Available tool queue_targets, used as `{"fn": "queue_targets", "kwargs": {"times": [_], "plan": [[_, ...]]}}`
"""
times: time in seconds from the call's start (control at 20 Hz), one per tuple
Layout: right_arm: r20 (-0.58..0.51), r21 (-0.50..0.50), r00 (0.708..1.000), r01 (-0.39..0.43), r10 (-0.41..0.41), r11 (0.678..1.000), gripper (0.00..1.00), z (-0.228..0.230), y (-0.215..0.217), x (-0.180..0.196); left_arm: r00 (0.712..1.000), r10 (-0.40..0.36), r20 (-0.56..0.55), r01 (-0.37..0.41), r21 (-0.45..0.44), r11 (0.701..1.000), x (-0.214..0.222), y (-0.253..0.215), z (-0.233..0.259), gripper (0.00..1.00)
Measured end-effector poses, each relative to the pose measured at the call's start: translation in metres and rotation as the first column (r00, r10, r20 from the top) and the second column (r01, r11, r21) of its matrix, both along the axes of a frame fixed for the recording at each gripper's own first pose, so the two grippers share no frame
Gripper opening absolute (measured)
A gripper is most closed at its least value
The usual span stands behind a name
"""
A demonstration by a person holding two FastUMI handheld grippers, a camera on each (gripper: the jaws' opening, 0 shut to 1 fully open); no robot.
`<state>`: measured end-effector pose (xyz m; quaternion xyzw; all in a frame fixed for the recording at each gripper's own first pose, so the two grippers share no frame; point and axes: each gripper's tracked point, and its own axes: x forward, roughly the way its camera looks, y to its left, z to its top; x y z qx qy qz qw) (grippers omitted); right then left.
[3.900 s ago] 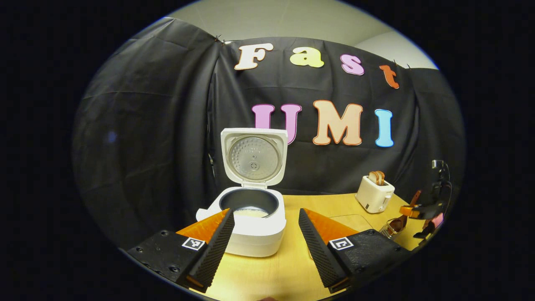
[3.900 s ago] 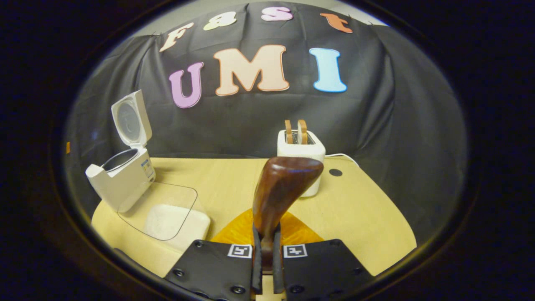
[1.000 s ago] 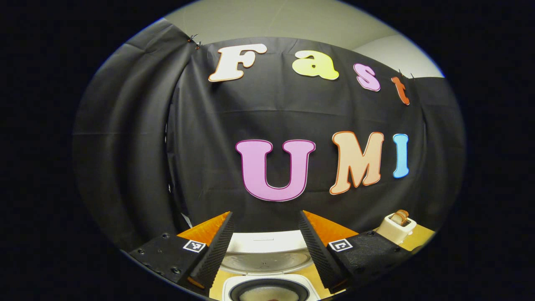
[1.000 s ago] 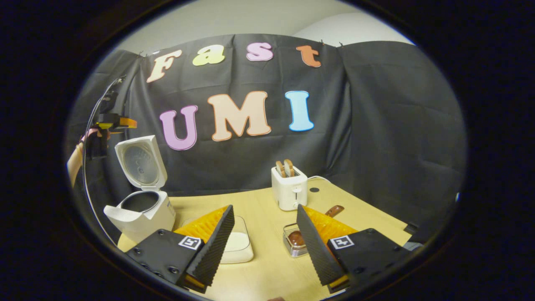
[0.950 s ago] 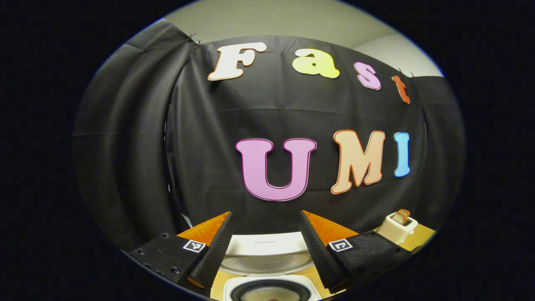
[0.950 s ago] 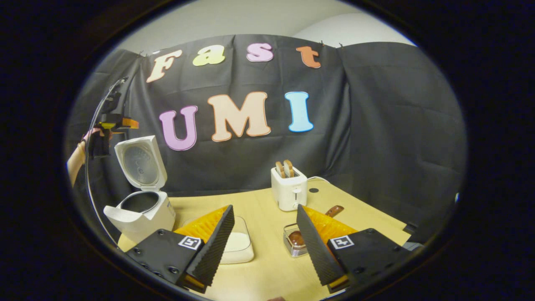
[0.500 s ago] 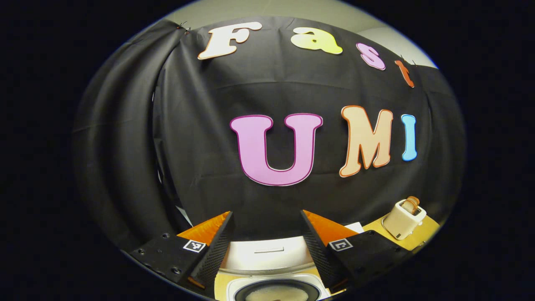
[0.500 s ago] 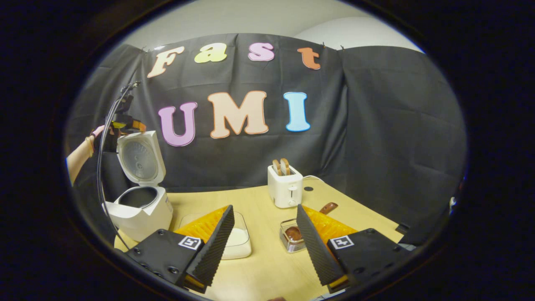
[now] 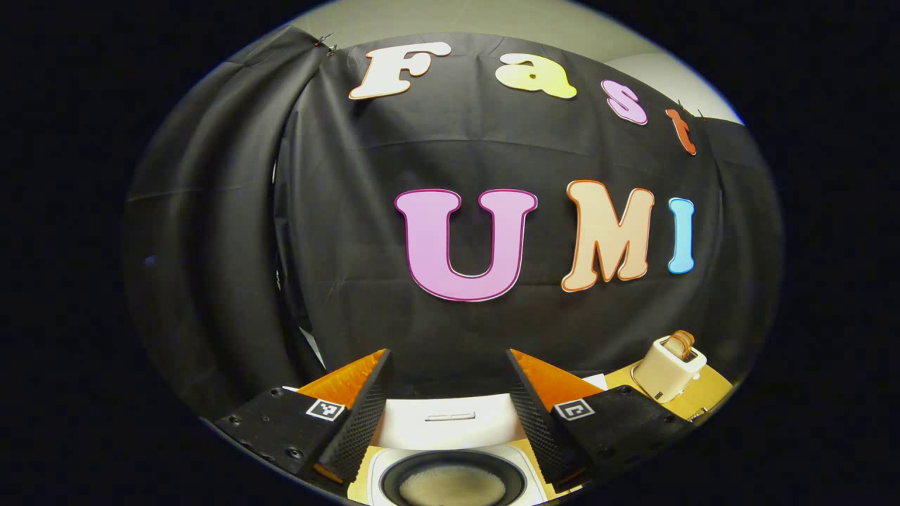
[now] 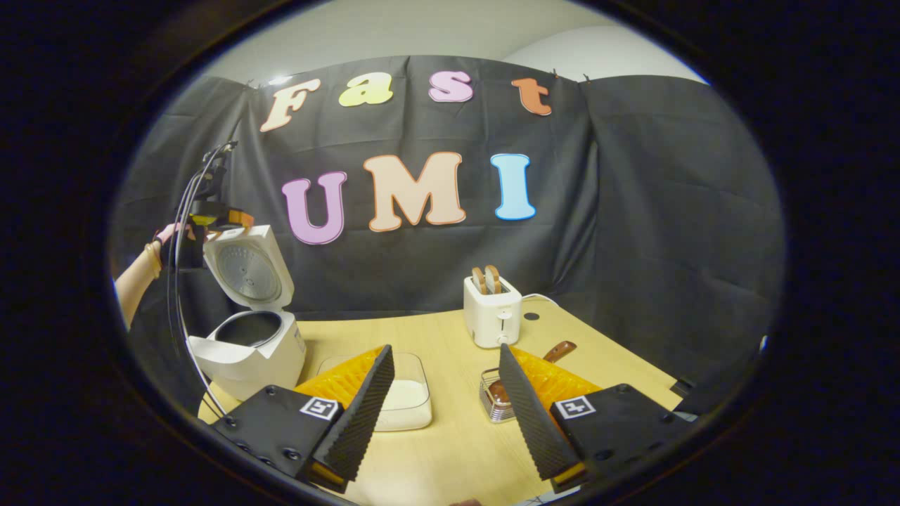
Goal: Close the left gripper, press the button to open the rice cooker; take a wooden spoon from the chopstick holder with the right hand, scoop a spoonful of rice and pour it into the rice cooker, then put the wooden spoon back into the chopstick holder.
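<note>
The white rice cooker (image 10: 246,351) stands at the table's left with its lid (image 10: 247,268) raised and tipped forward. My left gripper (image 10: 214,216), held by a hand, sits at the lid's top edge. In the left gripper view it (image 9: 448,358) is open, the lid's edge (image 9: 450,420) lies between its fingers, and the pot with rice (image 9: 450,485) shows below. The wooden spoon (image 10: 555,350) rests in the wire chopstick holder (image 10: 492,404). My right gripper (image 10: 444,351) hangs open and empty above the table in front of the holder and the clear rice box (image 10: 411,397).
A white toaster (image 10: 492,313) with two slices of bread stands at the back of the wooden table (image 10: 450,450); it also appears at the right in the left gripper view, toaster (image 9: 666,365). A cable (image 10: 179,281) trails down from the left gripper past the cooker.
The right gripper held the spoon 3.9 s ago; now it is open and the spoon is in the holder. The left gripper rose from table height to the lid's top edge, and the lid tipped slightly forward.
</note>
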<state>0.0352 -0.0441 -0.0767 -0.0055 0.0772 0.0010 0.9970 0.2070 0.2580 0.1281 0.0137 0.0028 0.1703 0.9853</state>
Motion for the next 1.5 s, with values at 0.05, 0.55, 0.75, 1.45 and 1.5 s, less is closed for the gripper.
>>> {"fn": "queue_targets", "kwargs": {"times": [0.05, 0.55, 0.75, 1.45, 1.5], "plan": [[-0.002, 0.005, 1.000, -0.009, 0.009, 1.000, 0.93, 0.001, 0.001, 0.001, 1.000, 0.001, 0.002, -0.001, 0.004, 1.000, -0.008, -0.004, -0.005, 0.92], [0.009, 0.003, 0.998, -0.064, 0.064, 0.998, 0.97, 0.014, -0.003, 0.014, 0.999, 0.045, -0.030, -0.045, -0.001, 0.999, -0.075, -0.034, -0.082, 0.92], [0.006, 0.004, 0.998, -0.059, 0.059, 0.998, 0.97, 0.014, -0.008, 0.011, 0.997, 0.014, -0.071, -0.016, -0.022, 1.000, -0.088, -0.044, -0.139, 0.91], [-0.043, 0.016, 0.998, -0.042, 0.043, 0.999, 0.96, 0.001, -0.005, 0.006, 0.994, -0.016, -0.104, 0.013, -0.032, 0.999, -0.098, -0.048, -0.231, 0.91], [-0.046, 0.011, 0.998, -0.037, 0.037, 0.999, 0.95, -0.001, -0.006, 0.005, 0.997, -0.010, -0.075, 0.009, -0.018, 1.000, -0.097, -0.048, -0.226, 0.91]]}}
